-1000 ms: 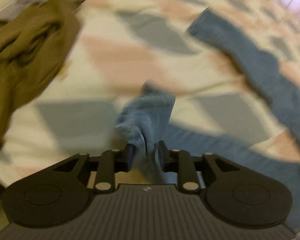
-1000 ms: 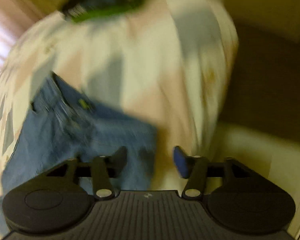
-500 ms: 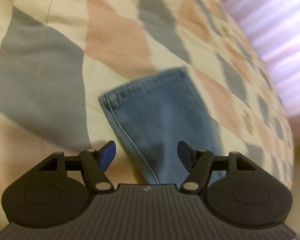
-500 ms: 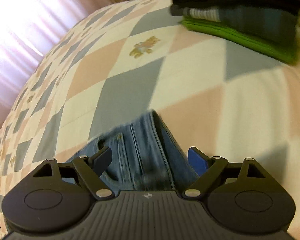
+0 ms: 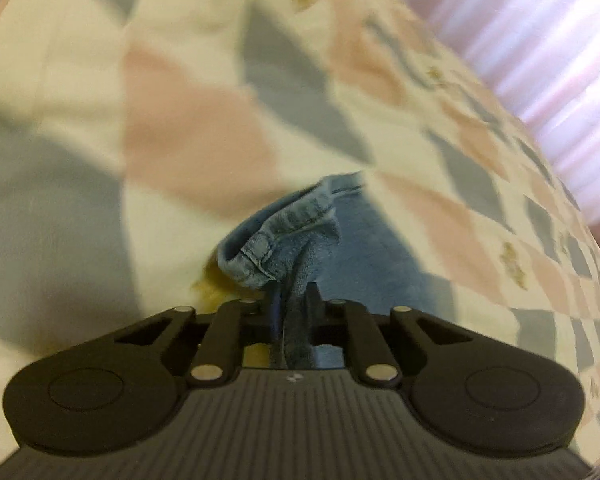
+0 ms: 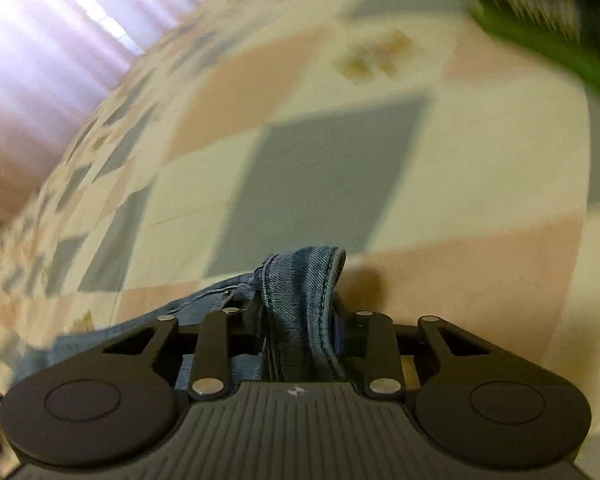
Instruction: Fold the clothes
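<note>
A pair of blue jeans (image 5: 364, 240) lies on a checked bedspread (image 5: 180, 152). In the left wrist view my left gripper (image 5: 294, 294) is closing, its pads pinching a bunched hem of the jeans leg. In the right wrist view my right gripper (image 6: 300, 312) is closing too, its pads pressed on a thick folded band of the jeans (image 6: 300, 280). The rest of the denim trails off to the lower left behind that gripper. Both grippers point steeply down at the bed.
The bedspread (image 6: 320, 168) has pink, grey and cream diamonds with small bear prints. A stack of folded clothes (image 6: 540, 20), green and dark, sits at the top right of the right wrist view. Pale curtains (image 5: 540, 40) hang beyond the bed.
Both grippers stood open over the jeans half a second ago; now each has shut on a bunch of denim. A second ago the left held denim and then let it go.
</note>
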A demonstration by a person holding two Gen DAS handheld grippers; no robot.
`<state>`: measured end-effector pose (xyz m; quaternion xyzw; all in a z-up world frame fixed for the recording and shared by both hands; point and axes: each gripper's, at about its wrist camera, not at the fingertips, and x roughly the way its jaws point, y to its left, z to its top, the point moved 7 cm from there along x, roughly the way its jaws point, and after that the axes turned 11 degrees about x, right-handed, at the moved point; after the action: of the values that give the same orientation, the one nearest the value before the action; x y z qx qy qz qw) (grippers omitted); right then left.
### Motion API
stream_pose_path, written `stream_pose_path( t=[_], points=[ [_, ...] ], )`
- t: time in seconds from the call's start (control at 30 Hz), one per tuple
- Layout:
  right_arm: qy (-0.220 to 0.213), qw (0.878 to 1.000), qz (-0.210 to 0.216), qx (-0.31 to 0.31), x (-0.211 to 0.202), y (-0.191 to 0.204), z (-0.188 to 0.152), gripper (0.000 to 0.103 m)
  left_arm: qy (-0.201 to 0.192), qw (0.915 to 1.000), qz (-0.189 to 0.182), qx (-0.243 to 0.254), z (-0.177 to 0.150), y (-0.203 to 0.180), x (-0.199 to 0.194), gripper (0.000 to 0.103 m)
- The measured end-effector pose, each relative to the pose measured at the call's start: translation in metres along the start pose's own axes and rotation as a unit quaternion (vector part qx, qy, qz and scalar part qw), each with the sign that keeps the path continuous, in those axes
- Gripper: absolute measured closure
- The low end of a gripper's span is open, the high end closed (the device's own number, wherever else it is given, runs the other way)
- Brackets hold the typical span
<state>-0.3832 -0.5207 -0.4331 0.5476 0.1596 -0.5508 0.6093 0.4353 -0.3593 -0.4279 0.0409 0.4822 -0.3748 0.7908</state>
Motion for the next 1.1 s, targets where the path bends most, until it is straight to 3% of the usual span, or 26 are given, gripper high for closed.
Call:
stream_pose_path(
  t=[0.1,0.23,0.33,0.4,0.43,0.5,0.53,0.57,0.63,0.67,0.73,0.83,0.87,0.97,1.03,1.1],
  points=[
    [-0.041,0.999,0.025,-0.023,-0.018,0.031,0.022,0.076,-0.038,0.9987,-0.029,0.017,0.025,-0.017,-0.023,0.097],
    [-0.087,0.993,0.067,-0.047,-0.039,0.066,0.064,0.076,-0.124,0.9893,-0.070,0.030,0.065,-0.035,-0.062,0.097],
    [-0.110,0.990,0.057,-0.063,-0.036,0.077,0.083,0.075,-0.172,0.9820,-0.073,0.024,0.083,-0.029,-0.072,0.096],
    [-0.100,0.993,0.044,-0.040,-0.015,0.072,0.090,0.071,-0.168,0.9846,-0.039,0.026,0.077,-0.020,-0.061,0.089],
    [-0.078,0.996,0.036,-0.027,0.002,0.067,0.089,0.065,-0.132,0.9906,0.010,0.033,0.068,-0.012,-0.044,0.077],
    [-0.046,0.999,-0.009,0.004,0.033,0.056,0.085,0.041,-0.073,0.9918,0.094,0.045,0.048,0.005,-0.020,0.077],
    [-0.044,0.998,-0.030,0.016,0.040,0.051,0.084,0.034,-0.050,0.9892,0.129,0.050,0.038,0.014,-0.011,0.076],
    [-0.043,0.998,-0.045,0.027,0.044,0.049,0.079,0.035,-0.037,0.9888,0.134,0.052,0.030,0.020,-0.008,0.074],
    [-0.039,0.998,-0.032,0.039,0.040,0.046,0.069,0.028,-0.030,0.9881,0.133,0.072,0.022,0.023,-0.013,0.069],
    [-0.039,0.998,-0.033,0.036,0.031,0.043,0.062,0.022,-0.030,0.9872,0.132,0.084,0.019,0.024,-0.019,0.057],
    [-0.038,0.998,-0.034,0.037,0.010,0.033,0.049,0.020,-0.027,0.9869,0.129,0.092,0.014,0.030,-0.032,0.041],
    [-0.037,0.997,-0.041,0.060,-0.026,0.008,0.026,0.020,-0.005,0.9851,0.128,0.114,0.003,0.031,-0.047,0.046],
    [-0.039,0.995,-0.045,0.075,-0.040,-0.002,0.017,0.020,0.002,0.9837,0.123,0.131,-0.001,0.028,-0.051,0.052],
    [-0.042,0.991,-0.049,0.118,-0.073,-0.022,-0.017,0.020,0.005,0.9825,0.090,0.163,-0.009,0.014,-0.063,0.059],
    [-0.038,0.989,-0.047,0.134,-0.082,-0.024,-0.038,0.020,0.008,0.9829,0.070,0.170,-0.010,0.005,-0.066,0.059],
    [-0.028,0.990,-0.040,0.134,-0.081,-0.015,-0.053,0.020,0.000,0.9873,0.047,0.152,-0.003,0.000,-0.065,0.051]
  ],
)
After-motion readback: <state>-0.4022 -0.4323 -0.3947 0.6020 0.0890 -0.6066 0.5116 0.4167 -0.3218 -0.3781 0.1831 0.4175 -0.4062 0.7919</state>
